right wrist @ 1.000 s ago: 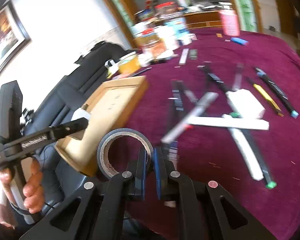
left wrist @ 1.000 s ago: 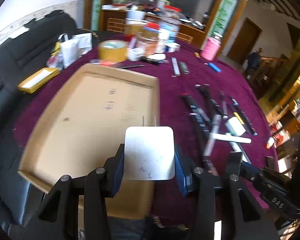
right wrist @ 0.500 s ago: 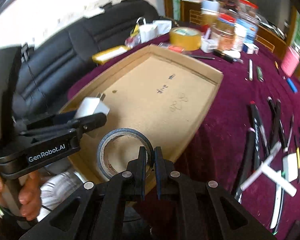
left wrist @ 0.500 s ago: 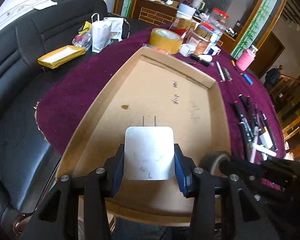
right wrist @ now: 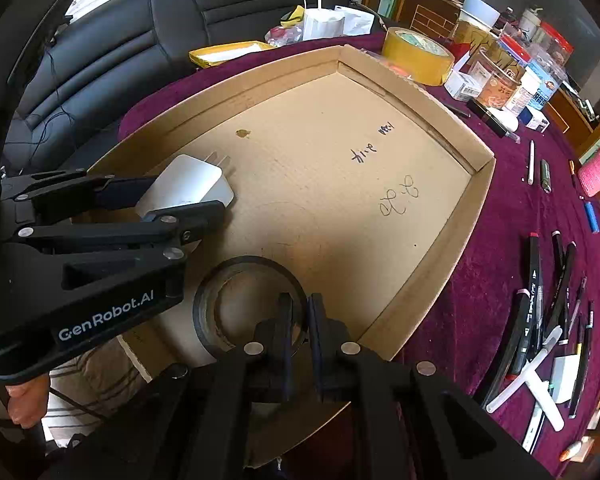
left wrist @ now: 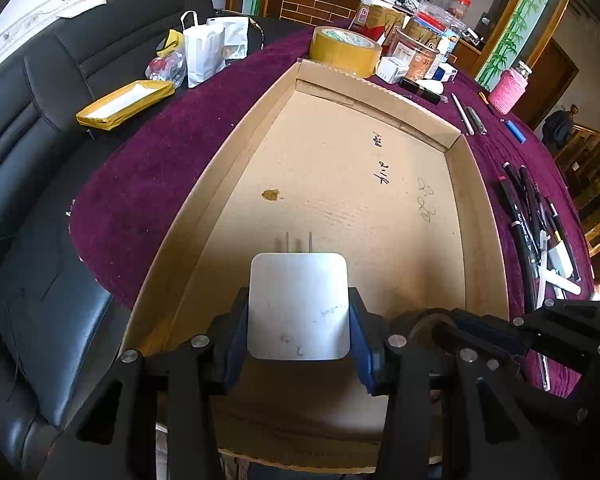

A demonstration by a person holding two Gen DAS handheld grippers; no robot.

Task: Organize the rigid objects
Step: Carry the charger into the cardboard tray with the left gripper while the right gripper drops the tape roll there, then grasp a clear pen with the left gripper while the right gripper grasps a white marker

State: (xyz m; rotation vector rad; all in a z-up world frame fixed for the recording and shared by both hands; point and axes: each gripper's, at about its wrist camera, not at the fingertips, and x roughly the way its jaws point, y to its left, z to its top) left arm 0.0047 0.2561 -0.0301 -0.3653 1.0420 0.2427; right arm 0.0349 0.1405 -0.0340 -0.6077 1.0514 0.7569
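- Your left claw [left wrist: 299, 312] still clamps the white charger [left wrist: 298, 306], now over the cardboard tray [left wrist: 204, 184].
- Your right claw [right wrist: 300, 332] still pinches the black tape roll [right wrist: 212, 300], moved off the pens [right wrist: 536, 280] to the tray's near corner.

One cardboard tray [right wrist: 452, 216] fills the centre. Two rolls of tape: a black one [right wrist: 208, 312] at lower centre and a yellow one [right wrist: 416, 56] at upper right. One white charger [right wrist: 184, 188], left. Two hand-held grippers. Markers [right wrist: 536, 280] crowd the lower right (too tangled to count).
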